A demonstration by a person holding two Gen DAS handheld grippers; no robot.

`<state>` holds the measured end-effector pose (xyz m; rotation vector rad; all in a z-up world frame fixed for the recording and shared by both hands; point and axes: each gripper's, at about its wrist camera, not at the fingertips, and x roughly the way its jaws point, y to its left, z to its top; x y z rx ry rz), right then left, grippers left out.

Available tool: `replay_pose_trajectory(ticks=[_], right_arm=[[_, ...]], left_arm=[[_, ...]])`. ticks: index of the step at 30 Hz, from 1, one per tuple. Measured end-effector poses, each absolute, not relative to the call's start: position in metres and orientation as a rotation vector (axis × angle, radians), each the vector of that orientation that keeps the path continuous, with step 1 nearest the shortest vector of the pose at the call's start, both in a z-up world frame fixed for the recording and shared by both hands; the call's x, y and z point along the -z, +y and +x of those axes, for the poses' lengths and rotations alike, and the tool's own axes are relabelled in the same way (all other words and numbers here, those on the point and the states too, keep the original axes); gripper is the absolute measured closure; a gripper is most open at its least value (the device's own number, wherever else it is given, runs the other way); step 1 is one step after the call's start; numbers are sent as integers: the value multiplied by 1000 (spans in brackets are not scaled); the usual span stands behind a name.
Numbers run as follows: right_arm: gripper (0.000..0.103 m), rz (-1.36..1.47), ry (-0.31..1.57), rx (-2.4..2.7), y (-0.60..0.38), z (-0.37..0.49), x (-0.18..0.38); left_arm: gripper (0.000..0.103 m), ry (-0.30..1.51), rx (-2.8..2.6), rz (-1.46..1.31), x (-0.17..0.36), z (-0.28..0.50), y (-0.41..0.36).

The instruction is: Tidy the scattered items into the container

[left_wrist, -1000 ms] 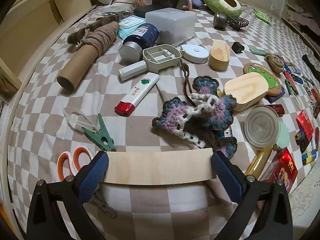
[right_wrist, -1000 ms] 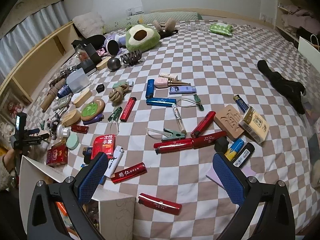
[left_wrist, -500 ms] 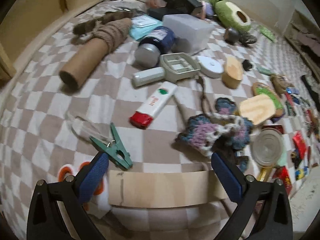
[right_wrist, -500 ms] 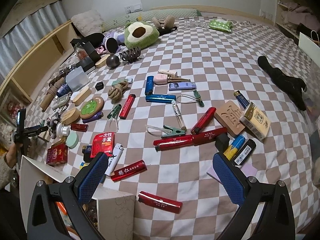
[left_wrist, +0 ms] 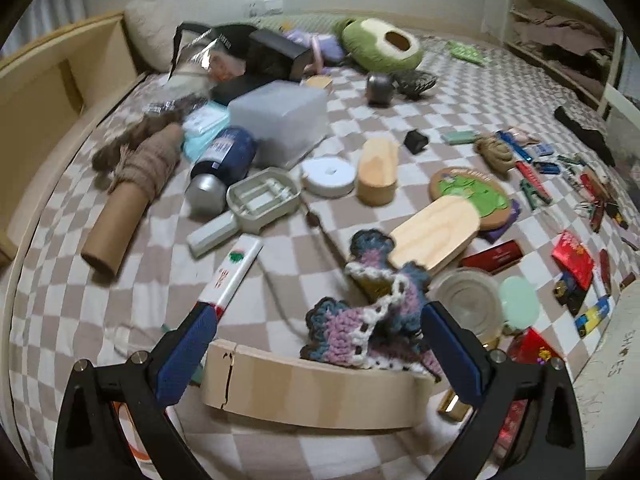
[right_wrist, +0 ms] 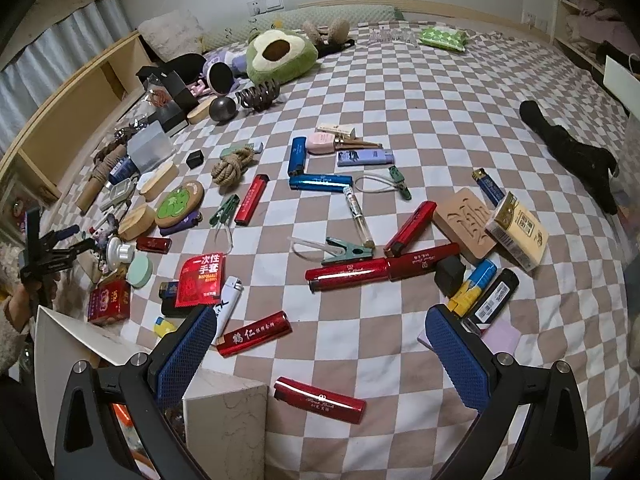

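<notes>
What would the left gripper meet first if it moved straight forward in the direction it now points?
Probably the crocheted piece, which lies just ahead of the left gripper, beyond the wooden piece between its fingers. Depth is unclear in this fisheye view.
</notes>
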<state>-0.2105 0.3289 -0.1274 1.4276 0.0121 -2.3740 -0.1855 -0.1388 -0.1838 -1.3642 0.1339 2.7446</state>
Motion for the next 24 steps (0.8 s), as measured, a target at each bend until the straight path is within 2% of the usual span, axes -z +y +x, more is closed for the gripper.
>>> replay_pose_trajectory(ticks=[8,12,18,20,21,22,24], right_arm=[[0,1500,-192,2387,349,-221,139],[0,1589,-257,2347,357,-227,150],[0,1636,-226,2381,363,-230,151],[0,1634,-270,2392,370,-231,148],[0,1632,-296,2396,374,-232,147],[0,1630,-313,2401,378,-232,146],[0,1634,-317,2430,386,-233,145]], left_arm=[[1,142,-2741,-1209,162,-180,-120],[1,187,-2684,-1265,172,-183,-108],[9,245,-2656,-1406,200,-190,-102],[17,214,-2638,-1448,207,-193,-103],[30,206,-2629,-1461,210,-194,-104],[37,206,-2623,-1473,212,-194,-104],[44,223,-2621,-1476,215,-193,-103]])
